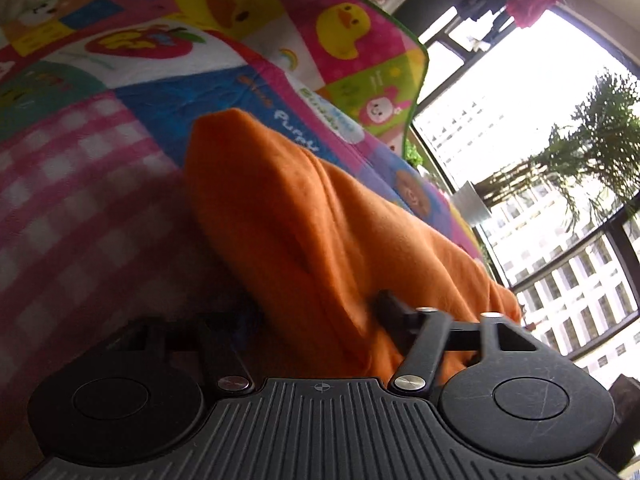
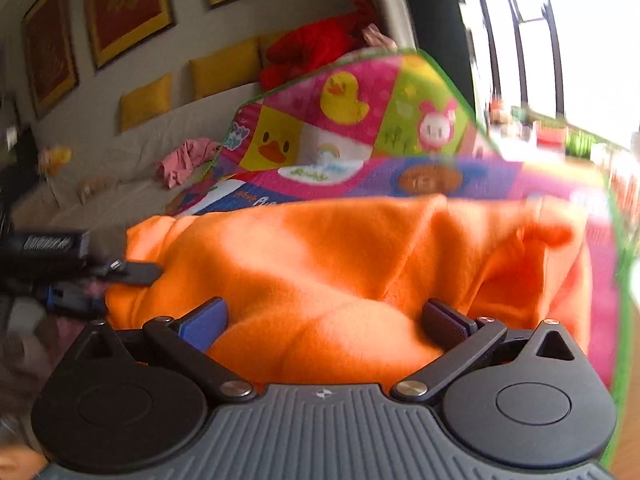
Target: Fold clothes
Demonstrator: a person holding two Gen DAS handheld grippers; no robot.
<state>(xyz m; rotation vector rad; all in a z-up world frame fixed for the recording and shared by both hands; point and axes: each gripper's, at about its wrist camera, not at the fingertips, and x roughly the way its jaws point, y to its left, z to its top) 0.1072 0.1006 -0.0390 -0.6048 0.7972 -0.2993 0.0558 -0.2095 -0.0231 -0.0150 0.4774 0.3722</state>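
- Orange garment (image 2: 320, 272) sits nearest, bunched between our right gripper (image 2: 324, 324) fingers; its jaws stand wide apart with cloth bulging between the blue pads, not clamped on it.
- Our left gripper (image 1: 320, 308) is buried in the same cloth: one black finger shows pressed against the fabric, the other lies in shadow under it, so we cannot tell whether its jaws hold the cloth or stand apart.
- We judge the garment doubled into a thick, rounded bundle with soft ridges, lying on the play mat (image 1: 100, 200). No flat, squared fold shows; this fits either a fold being made or a loose heap being gathered.
- Readable writing on the mat: "Purpl", partly covered, beside a word we take for "Bunny"; other print is too blurred.
- Farther off, a pink garment (image 2: 186, 160) and red cloth (image 2: 312, 52) lie loose on a pale sofa (image 2: 120, 184).
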